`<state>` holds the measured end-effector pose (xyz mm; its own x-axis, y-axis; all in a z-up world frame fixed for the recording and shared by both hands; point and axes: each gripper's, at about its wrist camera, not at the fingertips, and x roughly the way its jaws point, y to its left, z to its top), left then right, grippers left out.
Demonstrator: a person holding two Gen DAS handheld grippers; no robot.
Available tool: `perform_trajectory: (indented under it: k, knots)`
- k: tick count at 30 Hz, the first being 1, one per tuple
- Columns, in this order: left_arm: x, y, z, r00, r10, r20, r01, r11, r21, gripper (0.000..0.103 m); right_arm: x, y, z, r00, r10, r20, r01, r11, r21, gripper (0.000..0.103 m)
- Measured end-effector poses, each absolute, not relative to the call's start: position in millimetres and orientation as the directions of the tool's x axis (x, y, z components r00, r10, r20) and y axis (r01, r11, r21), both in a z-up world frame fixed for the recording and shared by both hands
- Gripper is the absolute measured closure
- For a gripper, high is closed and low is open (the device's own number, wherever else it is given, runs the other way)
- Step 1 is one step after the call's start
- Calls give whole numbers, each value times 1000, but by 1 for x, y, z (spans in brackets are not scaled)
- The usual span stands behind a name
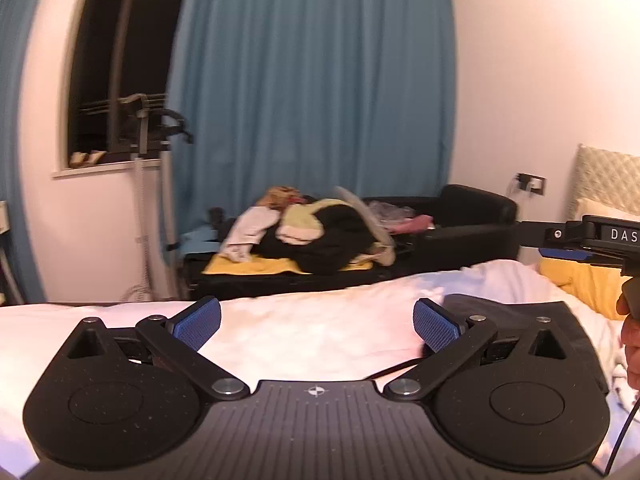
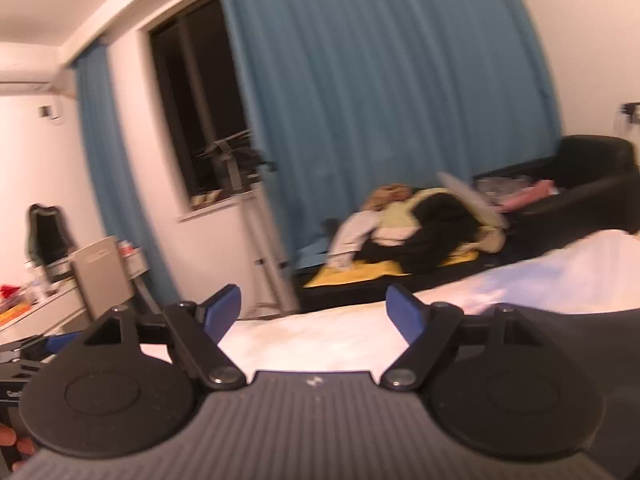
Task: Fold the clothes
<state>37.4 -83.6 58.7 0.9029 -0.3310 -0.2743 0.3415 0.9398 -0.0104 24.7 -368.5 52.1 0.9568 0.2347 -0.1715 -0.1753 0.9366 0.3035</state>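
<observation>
A dark garment (image 1: 516,312) lies flat on the white bed (image 1: 320,320), just beyond the right finger of my left gripper (image 1: 317,326). That gripper is open wide, with only the sheet showing between its blue pads (image 1: 198,324). My right gripper (image 2: 315,316) is also open, nothing between its pads, and it hovers over the bed (image 2: 320,340) with the dark garment (image 2: 580,320) at its right. In the left wrist view the right gripper (image 1: 556,240) juts in from the right edge, held by a hand (image 1: 630,336). The left gripper (image 2: 36,346) shows at the left edge of the right wrist view.
Past the bed, a black sofa (image 1: 472,208) carries a heap of mixed clothes (image 1: 316,236) on a yellow cloth. Blue curtains (image 1: 312,80) and a dark window (image 1: 116,60) stand behind. A yellow pillow (image 1: 580,284) and headboard are at the right; a cluttered desk (image 2: 36,304) is at the left.
</observation>
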Motion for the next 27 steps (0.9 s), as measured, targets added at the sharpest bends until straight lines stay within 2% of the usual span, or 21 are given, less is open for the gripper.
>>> perform_trajectory:
  k: [6, 12, 20, 27]
  knots:
    - [17, -31, 56, 932, -221, -286, 228, 974, -10, 0, 29, -297, 52, 932, 318, -174, -263, 924, 279, 22]
    - [1, 2, 44, 946, -132, -295, 136, 991, -9, 0, 28, -257, 33, 912, 345, -222, -284, 922, 264, 21]
    - [-4, 13, 20, 934, -105, -340, 94, 994, -50, 0, 22, -241, 0, 912, 324, -253, -272, 937, 219, 18]
    - [3, 8, 14, 940, -93, -329, 86, 996, -34, 0, 28, -224, -24, 915, 263, -307, -250, 965, 83, 18]
